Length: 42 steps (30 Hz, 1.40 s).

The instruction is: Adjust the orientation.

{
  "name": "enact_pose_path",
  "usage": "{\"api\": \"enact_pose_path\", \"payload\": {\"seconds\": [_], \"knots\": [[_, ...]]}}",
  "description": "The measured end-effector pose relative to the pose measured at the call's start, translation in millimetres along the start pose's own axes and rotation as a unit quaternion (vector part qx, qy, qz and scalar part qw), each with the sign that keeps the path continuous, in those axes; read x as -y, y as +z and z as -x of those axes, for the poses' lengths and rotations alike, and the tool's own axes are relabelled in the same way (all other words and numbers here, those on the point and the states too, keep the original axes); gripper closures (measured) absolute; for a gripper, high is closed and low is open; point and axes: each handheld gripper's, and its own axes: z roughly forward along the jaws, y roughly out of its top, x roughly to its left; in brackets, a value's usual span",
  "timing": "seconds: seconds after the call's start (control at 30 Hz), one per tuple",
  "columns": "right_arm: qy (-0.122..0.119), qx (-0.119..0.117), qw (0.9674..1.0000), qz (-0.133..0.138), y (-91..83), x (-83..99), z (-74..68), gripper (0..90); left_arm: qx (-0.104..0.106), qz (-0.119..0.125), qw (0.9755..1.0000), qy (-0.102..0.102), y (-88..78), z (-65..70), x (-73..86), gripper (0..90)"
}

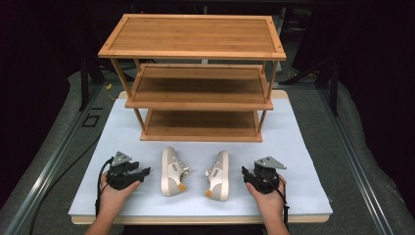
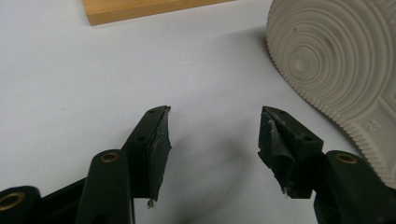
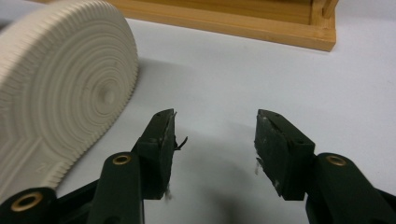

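Two white sneakers lie on their sides on the pale board, soles facing outward: the left shoe (image 1: 171, 171) and the right shoe (image 1: 219, 175). My left gripper (image 1: 145, 174) rests on the board just left of the left shoe, open, with nothing between its jaws. In the left gripper view my left gripper (image 2: 215, 112) has the ribbed sole (image 2: 331, 60) off to its right. My right gripper (image 1: 245, 175) sits just right of the right shoe, also open and empty. The right gripper view shows my right gripper (image 3: 215, 114) with that shoe's sole (image 3: 60, 88) on its left.
A three-tier bamboo shelf (image 1: 195, 83) stands at the back of the white board (image 1: 303, 147), all tiers bare. Its bottom frame appears ahead in the left gripper view (image 2: 140, 9) and the right gripper view (image 3: 243, 23). Dark grey floor surrounds the board.
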Motion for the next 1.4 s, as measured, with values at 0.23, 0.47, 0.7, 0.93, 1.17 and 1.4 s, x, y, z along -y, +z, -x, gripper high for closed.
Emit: {"api": "enact_pose_path", "payload": {"seconds": [0.23, 0.47, 0.7, 0.93, 1.17, 1.4], "knots": [[0.000, -0.012, 0.9999, 0.003, -7.1, -0.4, -1.8, 50.2, 0.000, 0.015, 0.9999, 0.000, -10.6, 8.0, -3.2, 44.2], [-0.007, -0.019, 0.9996, 0.017, -19.3, -6.2, -9.2, 51.4, 0.017, 0.018, 0.9994, 0.026, -19.0, 18.3, -5.1, 52.2], [-0.010, -0.027, 0.9993, 0.022, -25.7, -7.4, -16.1, 51.0, 0.035, 0.030, 0.9985, 0.031, -27.5, 31.1, -9.5, 52.5], [-0.012, -0.037, 0.9990, 0.023, -29.6, -7.0, -19.8, 51.3, 0.052, 0.031, 0.9978, 0.026, -30.2, 36.8, -11.7, 53.2], [-0.020, -0.044, 0.9984, 0.030, -34.1, -7.1, -26.9, 51.2, 0.064, 0.045, 0.9965, 0.031, -34.1, 47.9, -15.2, 50.9], [-0.022, -0.052, 0.9977, 0.039, -38.0, -7.1, -29.1, 50.1, 0.080, 0.048, 0.9953, 0.027, -36.6, 58.2, -18.6, 51.2]]}}
